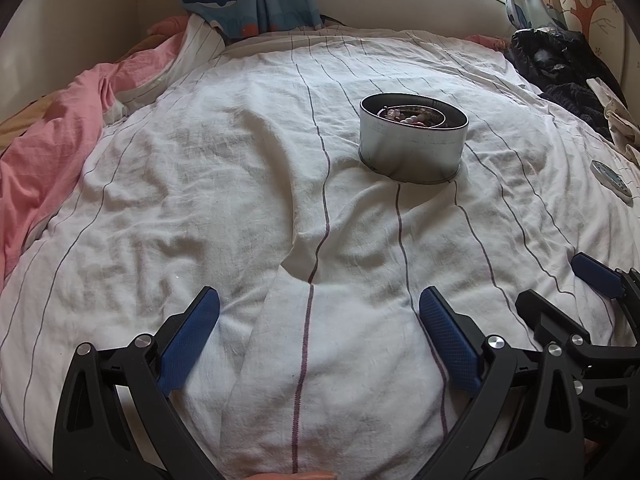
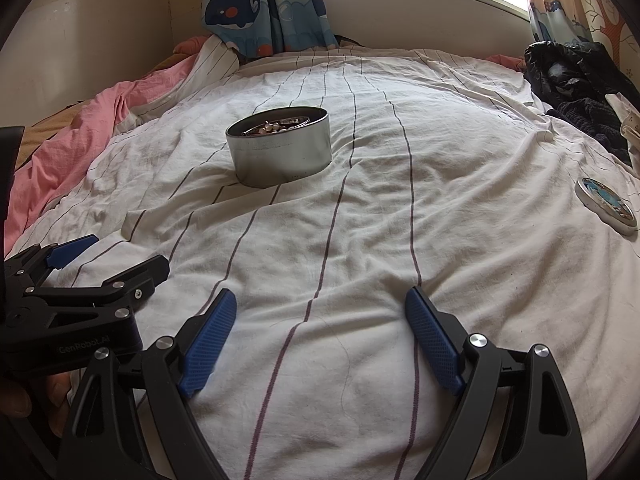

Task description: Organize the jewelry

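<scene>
The left gripper [image 1: 320,340] is released: its 2 blue pads stand wide apart over the striped white sheet [image 1: 240,200], with nothing between them. The right gripper [image 2: 320,340] is likewise released and empty, pads spread above the same sheet.

The round metal tin [image 1: 412,148] stands upright on the sheet, well ahead of both grippers and apart from them. It is uncovered and holds beads and other jewelry [image 2: 276,127]. The left wrist view places the tin right of centre; the right wrist view places it left of centre.

The tin's lid [image 2: 606,206] lies flat near the right edge of the bed, well apart from the tin. The right wrist view shows its blue printed top; the left wrist view shows only a thin sliver of it at the frame edge.

Each view shows the other gripper at its lower corner. Only the right wrist view shows fingers of a hand [image 2: 60,396] beneath the left gripper's body.

A pink blanket [image 1: 60,140] lies along the left side, and dark clothing [image 2: 576,76] at far right.
</scene>
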